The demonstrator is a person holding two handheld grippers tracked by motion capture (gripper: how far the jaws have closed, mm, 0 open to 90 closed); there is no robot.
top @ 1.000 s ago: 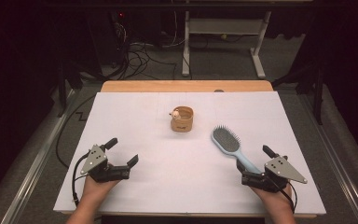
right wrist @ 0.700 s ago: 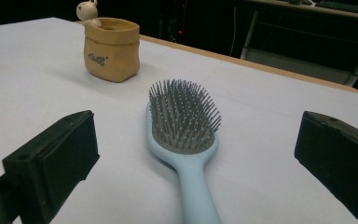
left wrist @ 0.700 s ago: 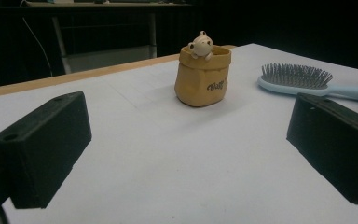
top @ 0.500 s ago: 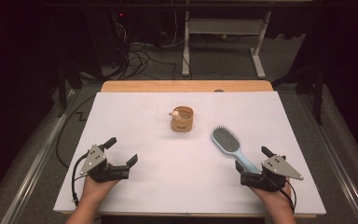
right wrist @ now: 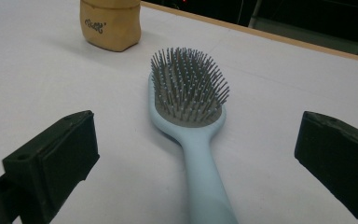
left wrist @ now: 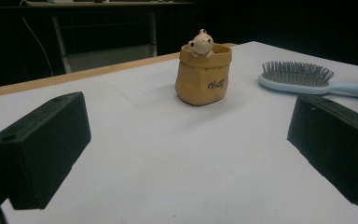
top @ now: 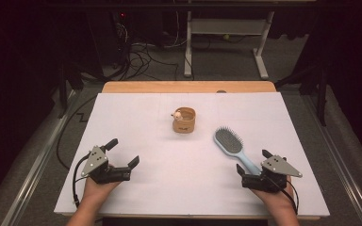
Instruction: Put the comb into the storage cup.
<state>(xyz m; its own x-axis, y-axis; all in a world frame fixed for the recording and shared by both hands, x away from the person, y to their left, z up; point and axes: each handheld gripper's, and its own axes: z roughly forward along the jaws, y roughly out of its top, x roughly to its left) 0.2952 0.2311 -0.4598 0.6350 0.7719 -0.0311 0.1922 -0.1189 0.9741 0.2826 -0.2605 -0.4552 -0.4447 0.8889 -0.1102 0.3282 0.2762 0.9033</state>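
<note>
Since a second ago, right hand-held gripper has crept slightly forward along the hairbrush handle; left hand-held gripper is unchanged in place. Right hand-held gripper sits at the near right of the white tabletop, jaws spread wide, nothing between the pads but the pale blue handle, which runs up the middle of the gap without touching either jaw. In the right gripper view the hairbrush lies flat, bristles up, head pointing away toward the far side, handle toward the camera. Left hand-held gripper rests at the near left, jaws likewise wide apart and empty, aimed at the tan pouch. Pouch stands upright near the tabletop centre, a small bear figure peeking over its rim, dark lettering on the front. Pouch and brush are apart, brush lying to the right and nearer the person. Both hands hold their tools low, close to the near edge.
</note>
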